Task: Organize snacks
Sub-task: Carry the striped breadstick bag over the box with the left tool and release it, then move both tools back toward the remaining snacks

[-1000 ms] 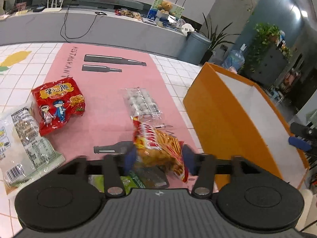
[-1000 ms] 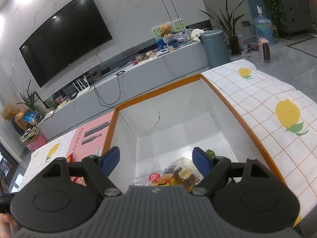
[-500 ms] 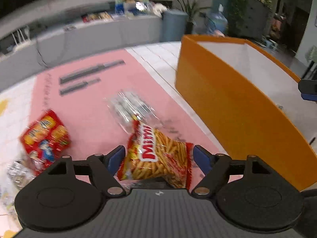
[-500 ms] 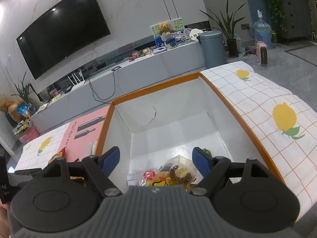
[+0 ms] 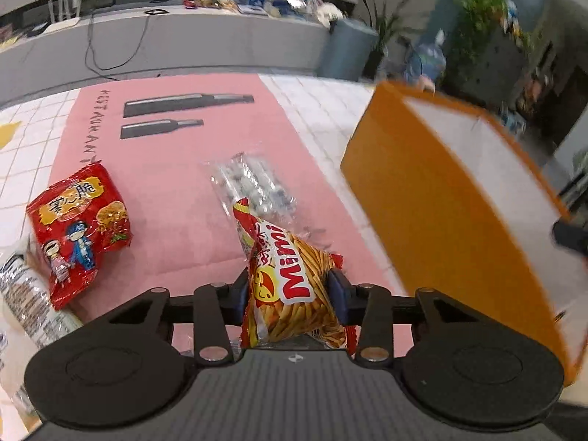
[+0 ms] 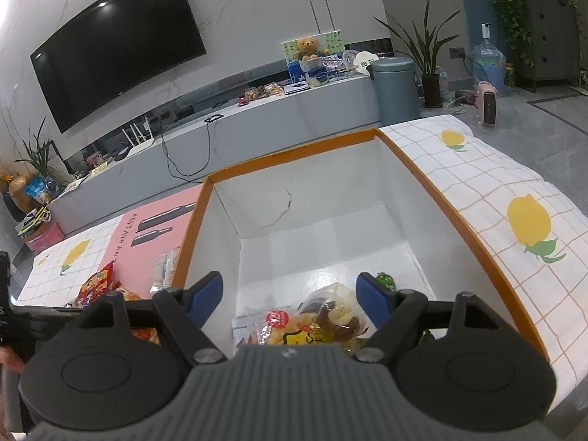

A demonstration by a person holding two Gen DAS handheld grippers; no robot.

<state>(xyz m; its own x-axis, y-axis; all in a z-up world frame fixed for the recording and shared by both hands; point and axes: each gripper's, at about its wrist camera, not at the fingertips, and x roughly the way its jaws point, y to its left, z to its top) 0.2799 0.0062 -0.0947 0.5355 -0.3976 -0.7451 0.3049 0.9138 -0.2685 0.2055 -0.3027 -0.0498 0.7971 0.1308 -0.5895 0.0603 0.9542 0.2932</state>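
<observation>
Mimi stick-snack bag [image 5: 294, 286] is clamped betw. the blue pads [image 5: 336, 294] of the left gripper [image 5: 290, 294], raised over the pink mat [image 5: 176, 183]; long axis runs fwd, top corner tilted away-left; orange box [image 5: 433, 220] is located to the right. Right gripper [image 6: 290, 294] is held over the box interior w/ jaws spread wide, nothing gripped; a clear snack pack [image 6: 323, 319] lies below.
</observation>
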